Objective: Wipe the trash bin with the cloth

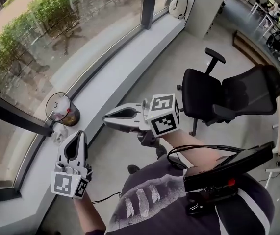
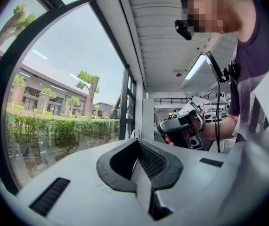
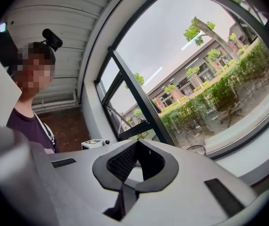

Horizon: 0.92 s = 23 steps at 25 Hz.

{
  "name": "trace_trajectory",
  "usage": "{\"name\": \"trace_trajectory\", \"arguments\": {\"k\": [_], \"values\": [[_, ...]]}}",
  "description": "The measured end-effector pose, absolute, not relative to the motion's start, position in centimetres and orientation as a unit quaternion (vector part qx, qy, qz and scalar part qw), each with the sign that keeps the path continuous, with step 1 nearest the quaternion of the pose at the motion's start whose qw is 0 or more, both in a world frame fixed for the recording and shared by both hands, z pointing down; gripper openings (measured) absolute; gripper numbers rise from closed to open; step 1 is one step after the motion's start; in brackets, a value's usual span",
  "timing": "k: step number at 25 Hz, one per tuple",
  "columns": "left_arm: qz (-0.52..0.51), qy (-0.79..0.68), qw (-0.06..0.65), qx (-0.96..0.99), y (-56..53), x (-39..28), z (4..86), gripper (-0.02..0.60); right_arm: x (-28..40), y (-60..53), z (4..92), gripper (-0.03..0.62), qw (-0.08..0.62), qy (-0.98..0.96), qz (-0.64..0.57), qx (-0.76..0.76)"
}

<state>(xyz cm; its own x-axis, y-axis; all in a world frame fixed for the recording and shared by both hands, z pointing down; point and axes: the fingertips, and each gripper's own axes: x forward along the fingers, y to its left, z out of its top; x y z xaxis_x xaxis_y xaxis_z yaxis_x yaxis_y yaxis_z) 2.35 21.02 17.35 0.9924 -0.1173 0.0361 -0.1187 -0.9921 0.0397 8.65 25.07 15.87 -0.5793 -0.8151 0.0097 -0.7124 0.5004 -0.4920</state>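
Trash bin (image 1: 61,109) stands on the window ledge (image 1: 130,65), far left | pale crumpled thing (image 1: 58,135) just beside it, perhaps the cloth | left tongs (image 1: 77,135) shut, empty, near both | right tongs (image 1: 107,116) shut, empty | risk: shut tongs cannot take the cloth; a careless nudge could topple the light bin

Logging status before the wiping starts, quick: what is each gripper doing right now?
Left gripper: closed, holding nothing.
Right gripper: closed, holding nothing.
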Motion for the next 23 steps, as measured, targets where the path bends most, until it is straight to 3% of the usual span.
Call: {"name": "trace_trajectory", "arguments": {"k": [9,16,23], "values": [[0.04,0.026,0.007,0.999,29.0,12.6,16.9,-0.005,17.5,33.8,16.3,0.0,0.158,0.817,-0.227,-0.505],[0.077,0.068,-0.058,0.993,35.3,19.9,16.7,-0.005,25.0,39.3,15.8,0.0,0.216,0.802,-0.227,-0.509],[0.082,0.071,-0.051,0.993,39.8,27.6,17.9,-0.006,33.8,44.2,16.3,0.0,0.333,0.78,-0.251,-0.466]]}}
